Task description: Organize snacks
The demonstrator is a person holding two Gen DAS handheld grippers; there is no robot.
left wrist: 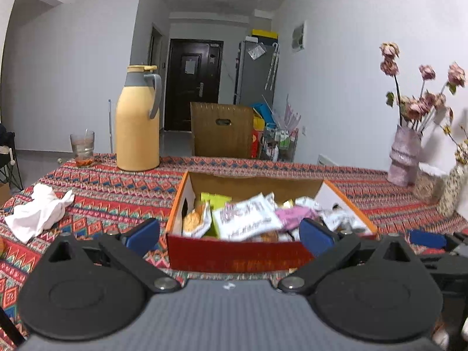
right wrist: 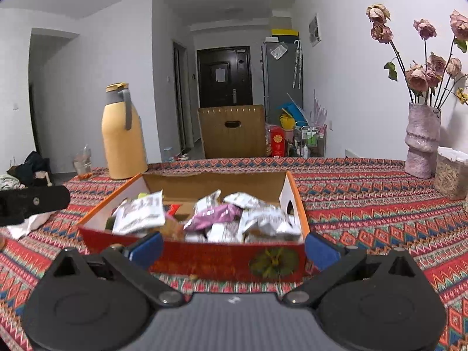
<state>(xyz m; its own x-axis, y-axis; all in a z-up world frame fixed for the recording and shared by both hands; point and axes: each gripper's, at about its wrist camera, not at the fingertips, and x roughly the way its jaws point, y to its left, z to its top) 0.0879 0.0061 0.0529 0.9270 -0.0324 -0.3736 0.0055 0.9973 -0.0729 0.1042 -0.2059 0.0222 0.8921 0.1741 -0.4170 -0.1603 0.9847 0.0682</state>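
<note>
A red and orange cardboard box [left wrist: 234, 256] [right wrist: 204, 259] stands open on the patterned tablecloth, holding several snack packets: a white packet [left wrist: 248, 218] [right wrist: 140, 213], a pink one [left wrist: 294, 215] [right wrist: 213, 215], an orange one [left wrist: 196, 219]. My left gripper [left wrist: 229, 235] is open and empty, just in front of the box's near wall. My right gripper [right wrist: 232, 247] is open and empty, also at the near wall. The left gripper's side shows in the right wrist view [right wrist: 32, 204].
A yellow thermos [left wrist: 137, 122] [right wrist: 122, 134] and a glass [left wrist: 82, 147] stand at the back left. A crumpled white cloth [left wrist: 38, 210] lies left of the box. A pink vase of dried roses [right wrist: 422, 140] and a jar [right wrist: 452, 175] stand at right.
</note>
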